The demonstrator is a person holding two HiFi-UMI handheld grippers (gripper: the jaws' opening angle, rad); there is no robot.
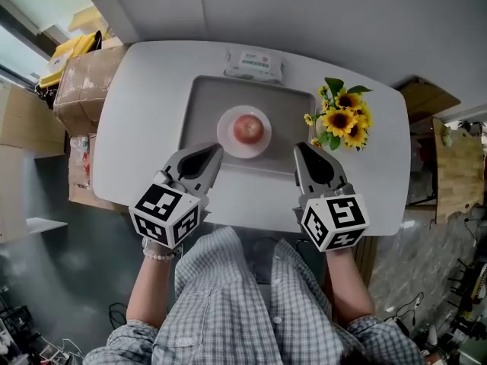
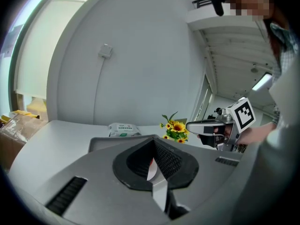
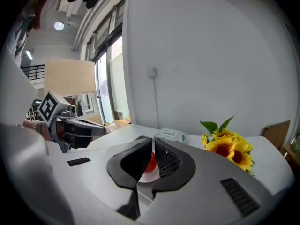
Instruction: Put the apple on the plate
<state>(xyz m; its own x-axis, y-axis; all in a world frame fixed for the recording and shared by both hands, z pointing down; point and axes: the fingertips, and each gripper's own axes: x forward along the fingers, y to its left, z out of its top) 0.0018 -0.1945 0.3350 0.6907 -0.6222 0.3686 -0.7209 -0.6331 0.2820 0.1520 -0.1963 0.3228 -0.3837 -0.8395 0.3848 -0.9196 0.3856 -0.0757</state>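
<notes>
A red apple [image 1: 248, 129] rests on a small white plate [image 1: 227, 140] in the middle of a grey tray [image 1: 202, 102]. My left gripper [image 1: 215, 150] is shut and empty, its tips just left of the plate's near rim. On the plate's other side, my right gripper [image 1: 299, 148] is shut and empty too. In the right gripper view the apple [image 3: 150, 163] and plate [image 3: 148, 176] show through the gap behind the shut jaws [image 3: 153, 143]. The left gripper view shows only a sliver of plate [image 2: 151, 171] behind its jaws [image 2: 153, 144].
The tray lies on a white table [image 1: 144, 105]. A bunch of sunflowers [image 1: 346, 120] stands right of the tray, and a pack of wipes [image 1: 255, 64] lies at the table's far edge. Cardboard boxes [image 1: 79, 90] are stacked off the table's left side.
</notes>
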